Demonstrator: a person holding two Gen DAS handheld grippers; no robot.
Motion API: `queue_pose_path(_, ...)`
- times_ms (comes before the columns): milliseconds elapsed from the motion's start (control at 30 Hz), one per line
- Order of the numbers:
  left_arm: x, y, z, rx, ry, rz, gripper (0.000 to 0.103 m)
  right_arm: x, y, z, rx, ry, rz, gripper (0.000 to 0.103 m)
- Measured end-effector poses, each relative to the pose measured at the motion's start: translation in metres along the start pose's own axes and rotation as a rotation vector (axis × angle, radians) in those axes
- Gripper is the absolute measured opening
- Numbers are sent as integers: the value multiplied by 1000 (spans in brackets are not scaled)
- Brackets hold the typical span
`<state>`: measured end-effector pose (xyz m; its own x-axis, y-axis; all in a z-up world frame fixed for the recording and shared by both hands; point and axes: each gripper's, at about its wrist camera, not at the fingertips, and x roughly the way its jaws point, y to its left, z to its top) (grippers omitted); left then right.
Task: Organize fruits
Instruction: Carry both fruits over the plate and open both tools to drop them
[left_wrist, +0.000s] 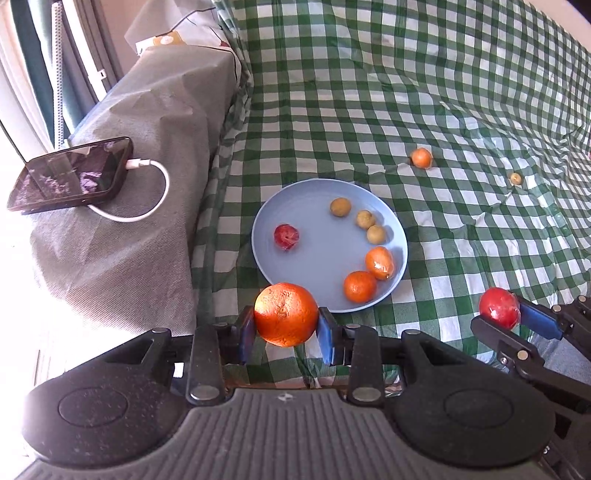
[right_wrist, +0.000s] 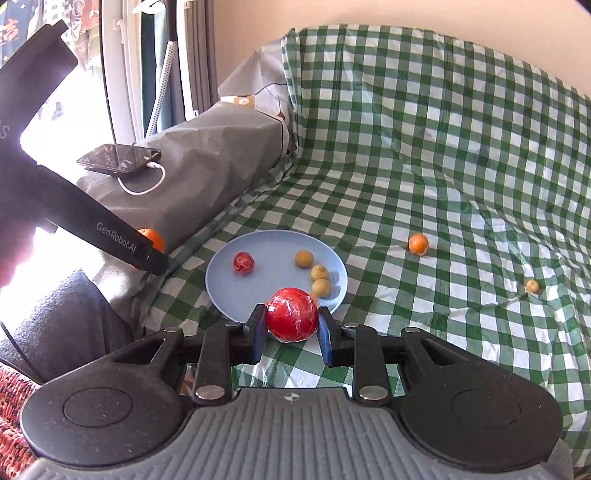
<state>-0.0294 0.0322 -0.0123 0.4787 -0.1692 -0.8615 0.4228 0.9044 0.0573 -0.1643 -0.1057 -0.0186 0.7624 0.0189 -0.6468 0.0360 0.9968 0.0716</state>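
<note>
Green-checked cloth (left_wrist: 424, 92) (rumpled) bears blue plate (left_wrist: 314, 266), small orange (left_wrist: 421, 157), tiny fruit (left_wrist: 515, 178).

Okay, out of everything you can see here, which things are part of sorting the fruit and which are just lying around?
Part of the job:
- large orange in the left gripper
- red wrapped fruit in the right gripper
- blue plate holding six fruits
- small orange fruit loose on the checked cloth
- small tan fruit loose on the cloth

Just lying about:
- phone
- white charging cable
- grey cover
</note>
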Motion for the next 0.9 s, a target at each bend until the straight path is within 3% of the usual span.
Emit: queue_pose_path(900,124,-1,62,33,116,59,39,138,-20,20,3,161,-4,30)
